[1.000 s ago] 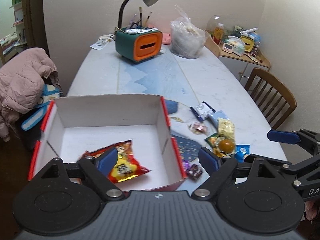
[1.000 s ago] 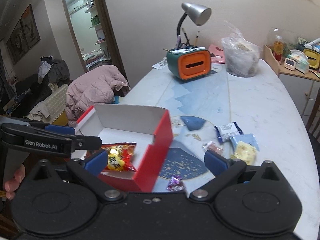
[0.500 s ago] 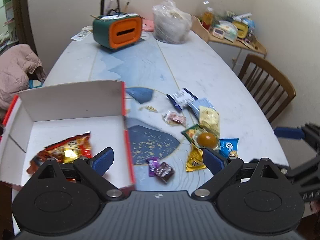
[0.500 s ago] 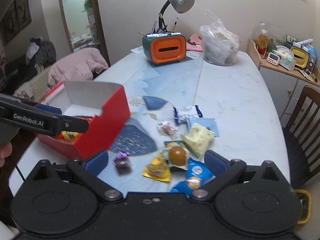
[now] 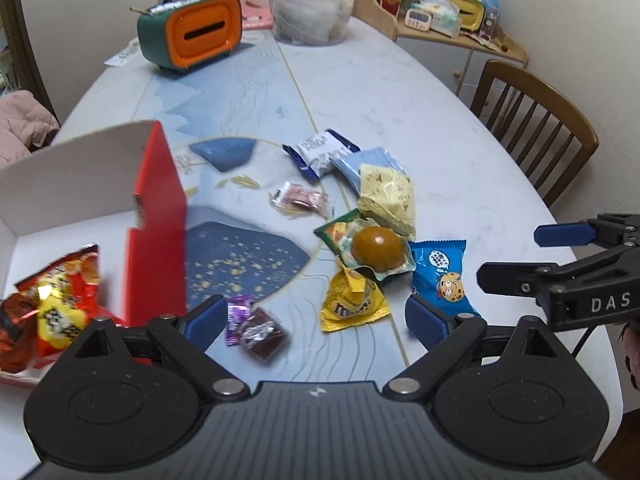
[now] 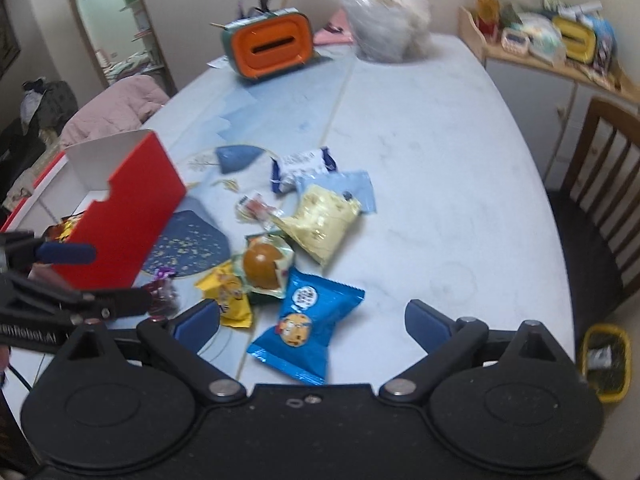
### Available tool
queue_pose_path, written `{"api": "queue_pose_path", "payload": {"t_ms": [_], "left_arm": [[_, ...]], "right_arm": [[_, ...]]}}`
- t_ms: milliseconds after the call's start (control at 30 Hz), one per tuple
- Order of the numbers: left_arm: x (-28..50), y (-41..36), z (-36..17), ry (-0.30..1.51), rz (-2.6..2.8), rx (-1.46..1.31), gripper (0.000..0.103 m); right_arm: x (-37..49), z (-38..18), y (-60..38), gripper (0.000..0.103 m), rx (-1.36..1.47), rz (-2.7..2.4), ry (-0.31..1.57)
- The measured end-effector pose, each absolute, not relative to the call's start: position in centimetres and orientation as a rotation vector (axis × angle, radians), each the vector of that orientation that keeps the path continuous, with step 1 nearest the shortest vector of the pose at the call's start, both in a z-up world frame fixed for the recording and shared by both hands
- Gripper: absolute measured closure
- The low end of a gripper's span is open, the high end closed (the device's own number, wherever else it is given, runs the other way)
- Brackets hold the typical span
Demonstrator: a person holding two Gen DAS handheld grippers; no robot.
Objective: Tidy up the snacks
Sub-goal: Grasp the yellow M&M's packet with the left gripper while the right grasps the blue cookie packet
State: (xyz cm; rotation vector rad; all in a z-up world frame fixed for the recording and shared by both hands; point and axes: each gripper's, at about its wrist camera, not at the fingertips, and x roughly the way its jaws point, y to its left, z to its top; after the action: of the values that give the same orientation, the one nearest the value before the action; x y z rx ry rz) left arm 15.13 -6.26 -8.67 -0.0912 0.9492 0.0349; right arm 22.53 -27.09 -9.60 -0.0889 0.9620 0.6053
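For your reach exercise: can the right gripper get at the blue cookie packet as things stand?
Probably yes: the right gripper is open, the blue cookie packet lies flat on the table just ahead, and nothing covers it.

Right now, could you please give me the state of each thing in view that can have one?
Red box: open, lidless.
Red chip bag: sealed, lying inside the box.
Blue cookie packet: sealed, flat on the table.
Yellow candy packet: crumpled, on the table.
Purple candy: wrapped, on the table.
Left gripper: open, empty.
Right gripper: open, empty, above the cookie packet.
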Motion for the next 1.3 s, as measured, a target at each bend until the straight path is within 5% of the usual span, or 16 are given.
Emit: {"api": "queue_pose_path", "payload": {"t_ms": [667,833,1300], "left_arm": [[19.2,-8.0,-14.0,1.024,0.06,-0.078,0.011],[19.8,-8.1,-14.6,1.05,0.043,-0.091,0.036],[19.9,-8.1,-14.8,1.053,0.012,-0.115,0.067]], "right_arm": [[26.2,-14.5,-26.3,0.022,0.053,0.579,1.154],[26.5,-15.1,-25.7,0.032,0.079,0.561,1.183],[26.5,-15.7,-26.1,0.063,0.134,0.536,1.201]]}}
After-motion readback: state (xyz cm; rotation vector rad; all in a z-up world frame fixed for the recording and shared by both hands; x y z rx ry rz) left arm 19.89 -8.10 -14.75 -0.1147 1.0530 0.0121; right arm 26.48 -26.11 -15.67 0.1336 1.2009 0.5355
